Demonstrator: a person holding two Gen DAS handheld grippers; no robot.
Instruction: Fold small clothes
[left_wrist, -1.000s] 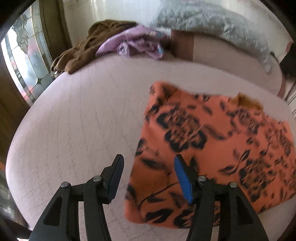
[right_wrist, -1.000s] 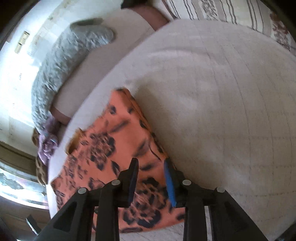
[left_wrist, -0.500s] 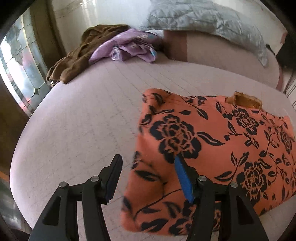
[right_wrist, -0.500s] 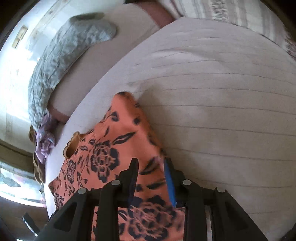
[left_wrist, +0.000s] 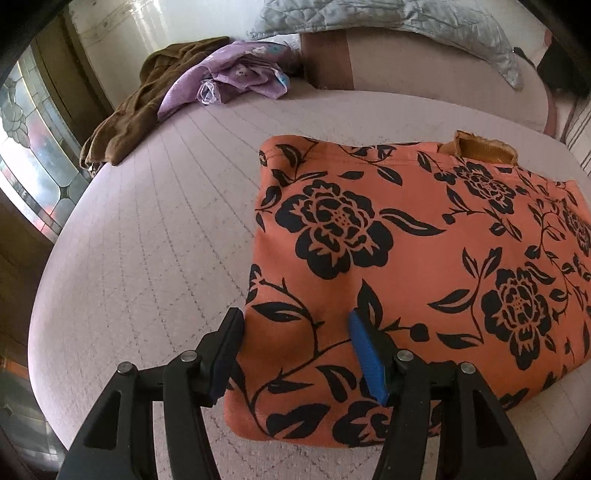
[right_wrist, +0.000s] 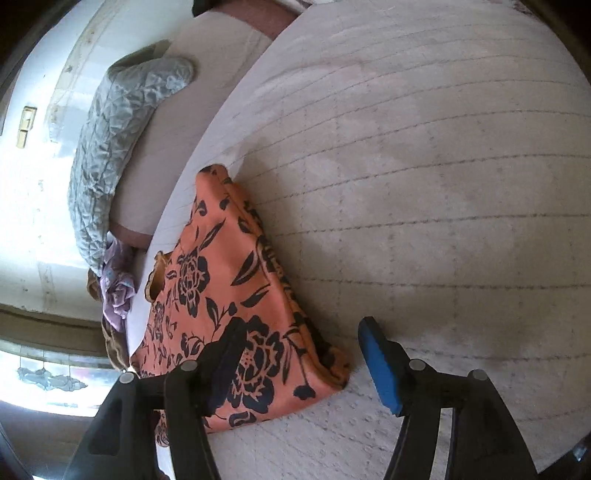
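An orange garment with black flowers (left_wrist: 406, 251) lies folded flat on the pale bed cover (left_wrist: 147, 240). It also shows in the right wrist view (right_wrist: 236, 295). My left gripper (left_wrist: 295, 339) is open, its jaws straddling the garment's near left corner just above the cloth. My right gripper (right_wrist: 303, 347) is open and empty over the garment's near right corner, one finger above the cloth, the blue-padded finger (right_wrist: 380, 365) over bare bed cover.
A brown garment (left_wrist: 147, 99) and a purple garment (left_wrist: 236, 70) are heaped at the bed's far left. A grey quilted pillow (left_wrist: 388, 18) lies at the head, also in the right wrist view (right_wrist: 118, 129). A window (left_wrist: 26, 155) is at left.
My right gripper was nearly shut over the garment and has opened wide. My left gripper moved closer over the near left corner. The garment has settled flat.
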